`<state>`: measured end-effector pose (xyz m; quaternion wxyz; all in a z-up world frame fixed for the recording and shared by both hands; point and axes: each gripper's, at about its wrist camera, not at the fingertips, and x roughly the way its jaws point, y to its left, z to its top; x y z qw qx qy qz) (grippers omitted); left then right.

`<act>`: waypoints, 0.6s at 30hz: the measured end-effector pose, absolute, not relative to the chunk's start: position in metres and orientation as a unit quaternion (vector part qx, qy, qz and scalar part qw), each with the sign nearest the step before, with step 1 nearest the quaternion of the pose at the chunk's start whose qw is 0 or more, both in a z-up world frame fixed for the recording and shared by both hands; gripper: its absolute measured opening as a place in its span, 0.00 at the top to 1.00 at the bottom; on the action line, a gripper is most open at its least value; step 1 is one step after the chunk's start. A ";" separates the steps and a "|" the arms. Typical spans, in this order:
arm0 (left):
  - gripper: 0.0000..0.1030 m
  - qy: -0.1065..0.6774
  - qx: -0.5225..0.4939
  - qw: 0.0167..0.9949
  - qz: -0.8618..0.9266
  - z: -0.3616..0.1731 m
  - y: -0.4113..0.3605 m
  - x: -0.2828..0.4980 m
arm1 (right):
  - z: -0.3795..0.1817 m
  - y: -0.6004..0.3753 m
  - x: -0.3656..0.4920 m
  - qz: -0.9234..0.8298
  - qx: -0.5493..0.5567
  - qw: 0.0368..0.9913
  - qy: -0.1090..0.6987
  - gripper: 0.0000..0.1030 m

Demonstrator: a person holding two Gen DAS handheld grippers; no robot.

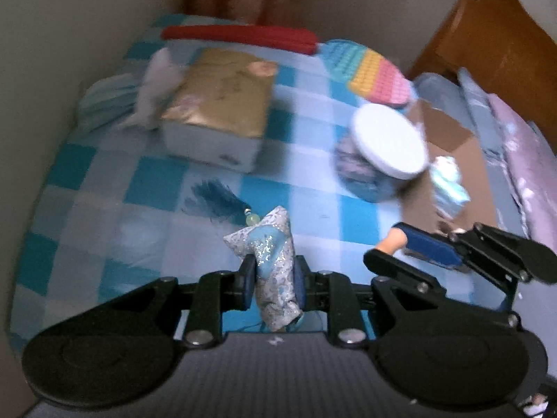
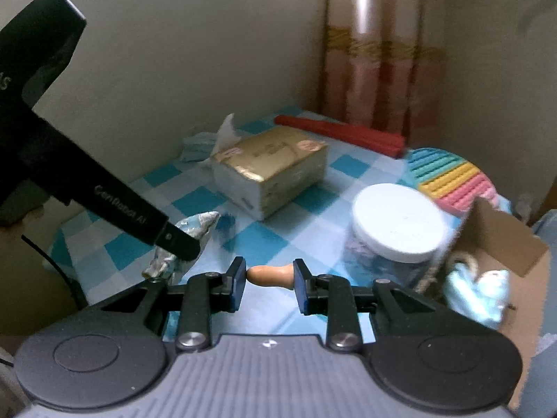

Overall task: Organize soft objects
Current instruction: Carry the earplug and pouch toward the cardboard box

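Observation:
My left gripper (image 1: 273,278) is shut on a small silver-and-blue glittery fabric pouch (image 1: 273,261) with a blue tassel (image 1: 216,198), held above the blue checked cloth (image 1: 139,188). It also shows in the right wrist view (image 2: 195,233), pinched by the left fingers (image 2: 181,244). My right gripper (image 2: 268,280) is shut on a small tan soft piece (image 2: 269,275); in the left wrist view the same piece (image 1: 395,240) sticks out from the right gripper (image 1: 417,247). A cardboard box (image 2: 504,240) at the right holds pale blue soft items (image 2: 477,292).
A gold tissue box (image 1: 222,101) stands mid-table. A clear jar with a white lid (image 2: 397,223) stands beside the cardboard box. A rainbow silicone mat (image 2: 449,177) and a red folded item (image 2: 341,132) lie at the back. Walls close in on the left and behind.

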<state>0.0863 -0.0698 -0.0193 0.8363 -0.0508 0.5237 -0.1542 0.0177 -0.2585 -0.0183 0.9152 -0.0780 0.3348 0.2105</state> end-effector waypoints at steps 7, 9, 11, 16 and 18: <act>0.80 0.501 -0.034 0.839 -0.211 0.005 -0.102 0.081 | 0.000 -0.302 0.013 0.145 -0.074 0.935 0.315 0.68; 0.80 0.494 -0.029 0.838 -0.232 0.015 -0.114 0.082 | 0.004 -0.318 0.014 0.121 -0.069 0.941 0.310 0.67; 0.80 0.485 -0.023 0.838 -0.248 0.025 -0.125 0.085 | 0.007 -0.333 0.016 0.098 -0.064 0.944 0.308 0.67; 0.80 0.459 0.006 0.840 -0.291 0.052 -0.162 0.092 | 0.005 -0.364 0.028 0.056 -0.039 0.947 0.314 0.67; 0.80 0.447 0.014 0.839 -0.310 0.062 -0.179 0.098 | 0.001 -0.370 0.034 0.048 -0.030 0.946 0.319 0.66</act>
